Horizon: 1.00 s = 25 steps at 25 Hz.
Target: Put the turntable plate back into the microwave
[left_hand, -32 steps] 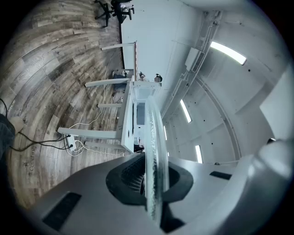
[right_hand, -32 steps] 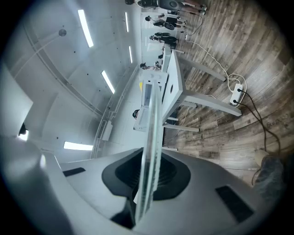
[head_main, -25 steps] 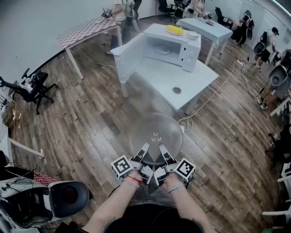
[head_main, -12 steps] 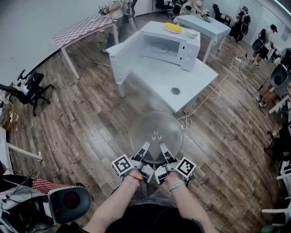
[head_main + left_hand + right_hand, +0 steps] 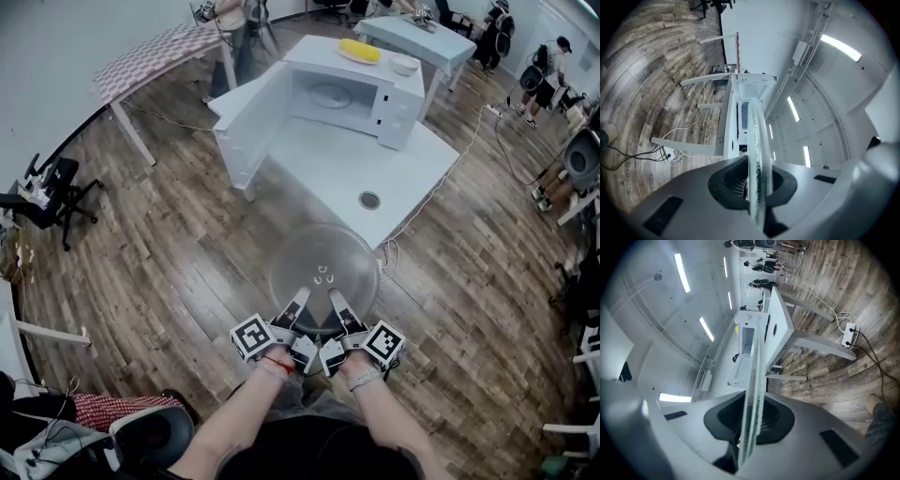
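I hold a clear round glass turntable plate [image 5: 323, 267] level in front of me, over the wooden floor. My left gripper [image 5: 298, 302] is shut on its near rim, and my right gripper [image 5: 335, 304] is shut on the same rim just to the right. In both gripper views the turntable plate [image 5: 757, 164] [image 5: 752, 399] shows edge-on between the jaws. The white microwave [image 5: 347, 94] stands ahead on a white table [image 5: 356, 164], its door [image 5: 251, 122] swung open to the left. Its cavity [image 5: 330, 97] faces me.
A yellow object [image 5: 360, 51] and a white bowl [image 5: 404, 65] sit on the microwave's top. A round hole [image 5: 369, 200] marks the table, and a white cable [image 5: 441, 197] trails off its right side. A checkered table [image 5: 159, 58] stands far left, people at the back right.
The microwave and its table have come closer and lower in the head view as I move toward them. Both grippers keep the same hold on the plate.
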Motion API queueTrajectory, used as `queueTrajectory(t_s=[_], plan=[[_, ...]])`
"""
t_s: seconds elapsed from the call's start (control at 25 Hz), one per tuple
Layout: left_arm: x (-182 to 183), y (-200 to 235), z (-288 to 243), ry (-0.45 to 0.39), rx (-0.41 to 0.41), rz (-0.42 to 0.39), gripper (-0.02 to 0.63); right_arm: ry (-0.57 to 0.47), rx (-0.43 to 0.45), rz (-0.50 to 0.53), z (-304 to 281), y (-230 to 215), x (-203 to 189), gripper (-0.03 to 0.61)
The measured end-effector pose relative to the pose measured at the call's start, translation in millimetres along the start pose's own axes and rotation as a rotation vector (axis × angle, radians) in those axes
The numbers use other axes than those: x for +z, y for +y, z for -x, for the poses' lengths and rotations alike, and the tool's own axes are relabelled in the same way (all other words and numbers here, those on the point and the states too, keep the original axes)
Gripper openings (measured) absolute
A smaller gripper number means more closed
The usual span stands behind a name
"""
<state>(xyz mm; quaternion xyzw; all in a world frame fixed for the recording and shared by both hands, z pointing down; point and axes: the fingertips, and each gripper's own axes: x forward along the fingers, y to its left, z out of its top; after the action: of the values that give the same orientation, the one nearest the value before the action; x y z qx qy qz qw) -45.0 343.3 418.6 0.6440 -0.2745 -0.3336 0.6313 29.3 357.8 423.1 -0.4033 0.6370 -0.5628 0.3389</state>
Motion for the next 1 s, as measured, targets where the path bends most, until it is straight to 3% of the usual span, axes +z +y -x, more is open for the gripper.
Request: queueTrajectory(t_s=[0.24, 0.44, 0.56, 1.0], plan=[[29, 6, -34, 0.011, 0.004, 0.031, 0.031, -0.014, -0.020, 0.000, -40, -7, 18, 0.049], [51, 19, -55, 0.040, 0.052, 0.009, 0.031, -0.032, -0.031, -0.022, -68, -14, 29, 0.049], [63, 19, -70, 0.044, 0.032, 0.047, 0.031, -0.043, -0.042, -0.027, -84, -18, 34, 0.049], [105, 25, -111, 0.085, 0.027, 0.047, 0.031, -0.089, -0.043, -0.027, -137, -25, 51, 0.049]])
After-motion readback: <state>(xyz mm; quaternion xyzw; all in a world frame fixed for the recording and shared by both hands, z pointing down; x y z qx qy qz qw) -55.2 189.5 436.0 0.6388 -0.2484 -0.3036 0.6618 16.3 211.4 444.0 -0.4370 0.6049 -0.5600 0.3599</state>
